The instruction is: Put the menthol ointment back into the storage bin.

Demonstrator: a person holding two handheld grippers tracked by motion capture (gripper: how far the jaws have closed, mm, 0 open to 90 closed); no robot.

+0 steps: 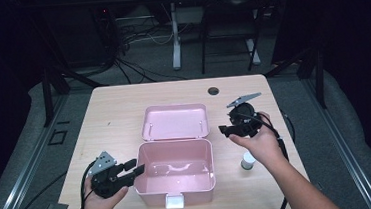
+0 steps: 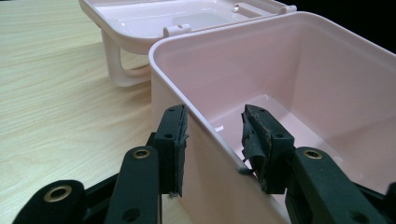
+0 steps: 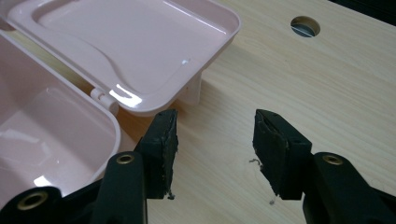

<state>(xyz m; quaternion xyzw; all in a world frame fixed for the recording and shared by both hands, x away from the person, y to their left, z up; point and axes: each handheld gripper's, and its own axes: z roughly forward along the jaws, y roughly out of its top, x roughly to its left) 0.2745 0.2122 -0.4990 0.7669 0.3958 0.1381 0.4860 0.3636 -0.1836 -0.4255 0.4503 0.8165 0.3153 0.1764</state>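
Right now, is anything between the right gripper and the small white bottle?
Nothing visible. The right gripper hangs open beside the lid; the white bottle stands on bare table, just under that hand's wrist.

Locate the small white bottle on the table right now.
In the high view the small white bottle stands upright on the table, right of the open pink box, partly hidden under the person's right hand.

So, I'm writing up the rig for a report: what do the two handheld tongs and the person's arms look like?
Both tongs, left and right, are black, each topped by a grey three-cornered plate and trailing a black cable. Their jaws are flat black bars with brass-ringed screw holes, ending in dark, frayed pads. No sleeves show on the forearms.
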